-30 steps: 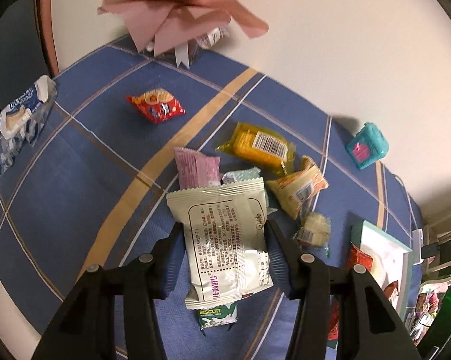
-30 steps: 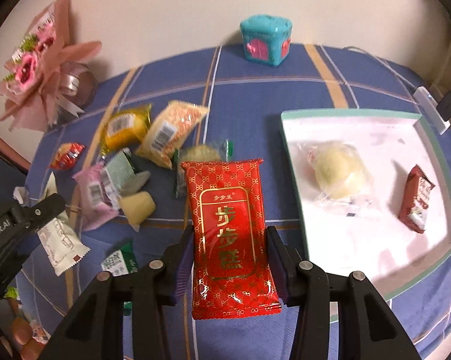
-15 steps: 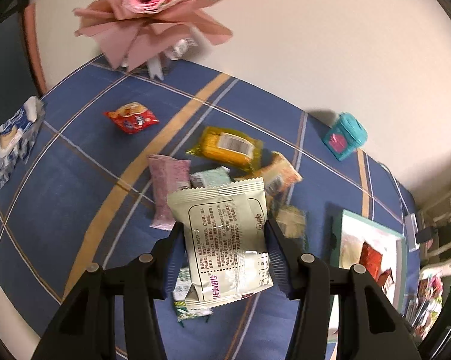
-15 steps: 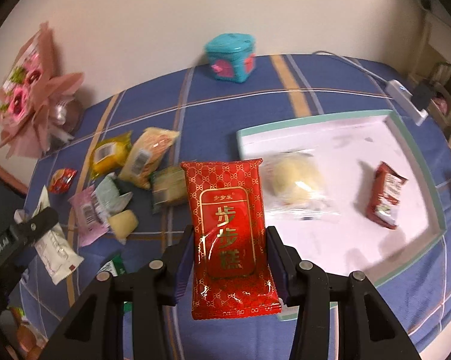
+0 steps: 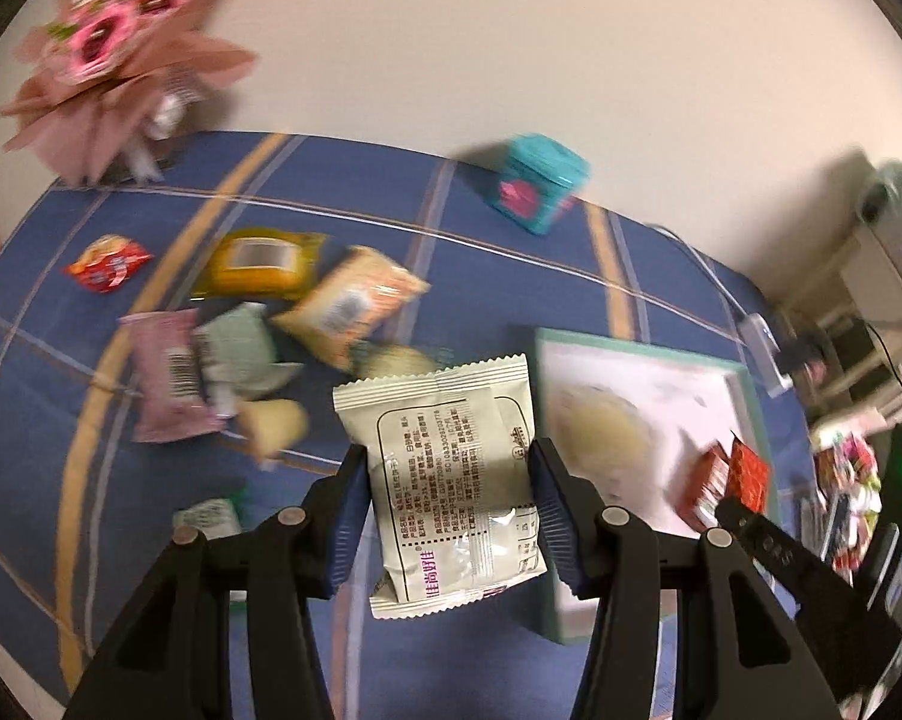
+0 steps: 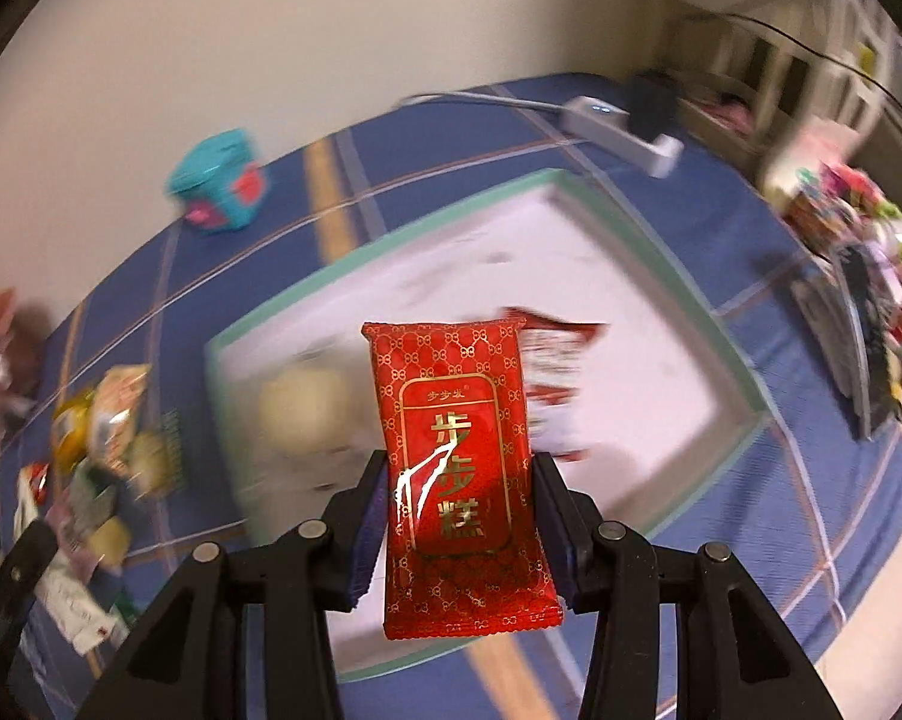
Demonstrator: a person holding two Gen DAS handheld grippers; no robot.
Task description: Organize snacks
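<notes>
Left gripper (image 5: 449,498): both black fingers reach forward toward 12 o'clock, blue-lined pads (image 5: 350,516) pressed against the two long sides of a pale packet (image 5: 451,480), which stands upright between them, clear of the surface below. Jaws parted only by the packet's width. Right gripper (image 6: 460,516): same pose, fingers toward 12 o'clock, pads (image 6: 371,525) clamped on the sides of a red packet (image 6: 460,468), held upright and aloft. In the left wrist view, one black finger of the right gripper enters at about 4 o'clock. In the right wrist view, part of the left gripper shows at about 8 o'clock, low at the frame edge. The background is blurred in both views.
</notes>
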